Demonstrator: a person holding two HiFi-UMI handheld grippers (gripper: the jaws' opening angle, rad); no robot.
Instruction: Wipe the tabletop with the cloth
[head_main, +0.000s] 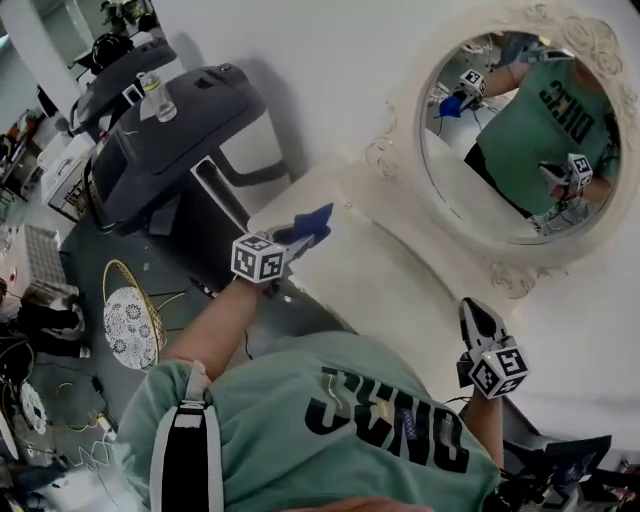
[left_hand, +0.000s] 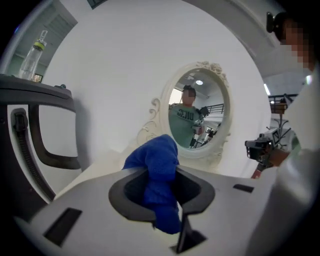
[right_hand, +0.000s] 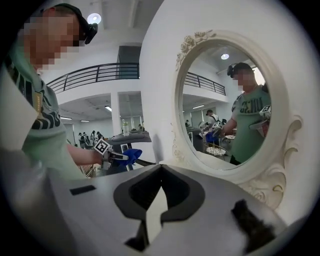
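My left gripper (head_main: 300, 232) is shut on a blue cloth (head_main: 310, 224) and hovers over the left end of the white tabletop (head_main: 375, 285). In the left gripper view the cloth (left_hand: 157, 160) bulges up between the jaws and hangs below them, with the tabletop (left_hand: 102, 167) beyond. My right gripper (head_main: 481, 322) is held over the table's near right part; its jaws meet at the tips with nothing between them (right_hand: 160, 172). From the right gripper view the left gripper (right_hand: 120, 156) and its cloth (right_hand: 131, 153) show at the far left.
An oval mirror (head_main: 520, 135) in an ornate white frame stands on the table against the wall. A dark exercise machine (head_main: 170, 140) with a bottle (head_main: 157, 97) on it stands left of the table. A wire stand with a lace disc (head_main: 130, 325) sits on the floor.
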